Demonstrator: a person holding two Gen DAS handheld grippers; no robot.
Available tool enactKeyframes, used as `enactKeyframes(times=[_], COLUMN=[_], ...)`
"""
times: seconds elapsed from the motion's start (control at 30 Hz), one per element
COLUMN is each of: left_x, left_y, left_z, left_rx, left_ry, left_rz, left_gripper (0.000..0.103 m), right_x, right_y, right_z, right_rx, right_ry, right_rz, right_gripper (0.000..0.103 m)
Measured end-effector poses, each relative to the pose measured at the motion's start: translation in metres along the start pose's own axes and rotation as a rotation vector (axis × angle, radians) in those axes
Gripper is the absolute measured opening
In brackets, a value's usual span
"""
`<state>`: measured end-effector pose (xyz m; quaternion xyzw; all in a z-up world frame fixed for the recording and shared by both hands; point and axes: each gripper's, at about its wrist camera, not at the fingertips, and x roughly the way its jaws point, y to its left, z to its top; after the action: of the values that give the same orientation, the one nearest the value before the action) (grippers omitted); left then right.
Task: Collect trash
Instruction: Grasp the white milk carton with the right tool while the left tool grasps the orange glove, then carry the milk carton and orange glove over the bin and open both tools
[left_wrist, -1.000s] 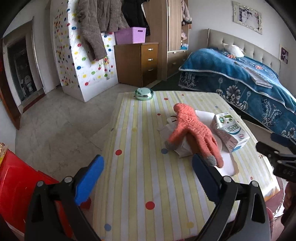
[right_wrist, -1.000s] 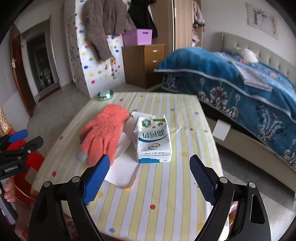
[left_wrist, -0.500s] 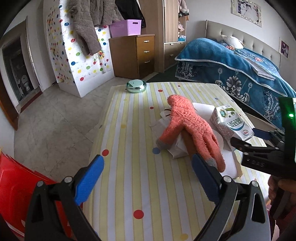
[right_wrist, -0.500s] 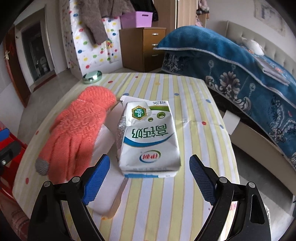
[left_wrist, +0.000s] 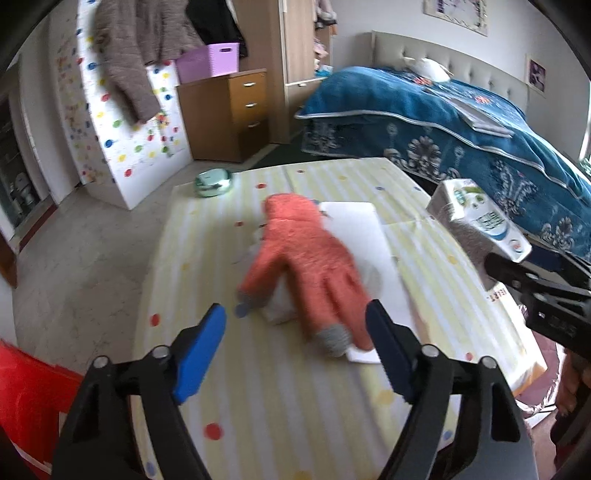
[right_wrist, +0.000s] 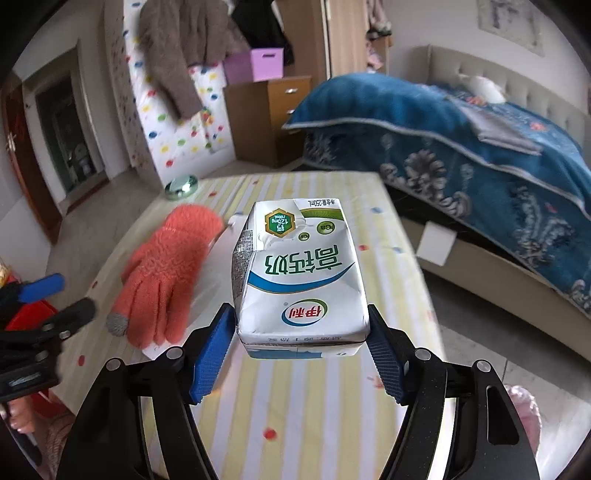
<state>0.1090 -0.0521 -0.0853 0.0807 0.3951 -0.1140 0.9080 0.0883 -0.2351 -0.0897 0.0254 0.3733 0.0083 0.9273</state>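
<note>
My right gripper is shut on a white milk carton and holds it lifted above the striped table. The carton also shows in the left wrist view, off the table at the right. My left gripper is open and empty, low over the table's near edge, just short of an orange knit glove. The glove lies on white paper and crumpled tissue. In the right wrist view the glove lies left of the carton.
A red bin stands at the lower left beside the table. A small round metal tin sits at the table's far end. A bed with a blue cover is to the right, a wooden drawer chest behind.
My right gripper closed on the milk carton and lifted it off the table. My left gripper moved forward, closer to the glove.
</note>
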Motion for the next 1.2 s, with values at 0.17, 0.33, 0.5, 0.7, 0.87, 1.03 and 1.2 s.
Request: enactKeyframes(times=[0.17,0.33,0.5,0.7,0.87,1.03,1.2], left_x=[0.022,0.054,0.068,0.040,-0.011,-0.057,-0.085], left_y=[-0.022,-0.032,-0.030,-0.019,0.000,0.012,0.010], left_z=[0.012,0.019,0.019,0.028,0.045,0.052,0.046], left_rx=[0.043,0.065,0.056,0.034,-0.009,-0.022,-0.016], left_ry=[0.026,0.091,0.111,0.007,-0.134,-0.226,-0.256], left_rz=[0.032,0.094,0.099,0.042,-0.015,-0.070,-0.149], left_gripper=[0.072,0.067,0.045,0.014,0.013,0.013,0.013], right_x=[-0.018,-0.021,-0.020,-0.028,-0.043,-0.062,-0.076], right_y=[-0.020,-0.036,-0.045,-0.043,-0.042,-0.040,-0.038], right_z=[-0.003,-0.004,-0.010,-0.016,-0.014,-0.012,-0.012], right_rx=[0.041,0.063,0.086,0.091,0.093,0.093,0.097], right_ry=[-0.023,-0.022,-0.008,-0.024,-0.066,-0.102,-0.116], right_rz=[-0.023,-0.026,-0.019,-0.023,-0.022,-0.012,0.001], right_gripper=[0.070,0.070,0.070,0.070,0.070,0.070,0.070])
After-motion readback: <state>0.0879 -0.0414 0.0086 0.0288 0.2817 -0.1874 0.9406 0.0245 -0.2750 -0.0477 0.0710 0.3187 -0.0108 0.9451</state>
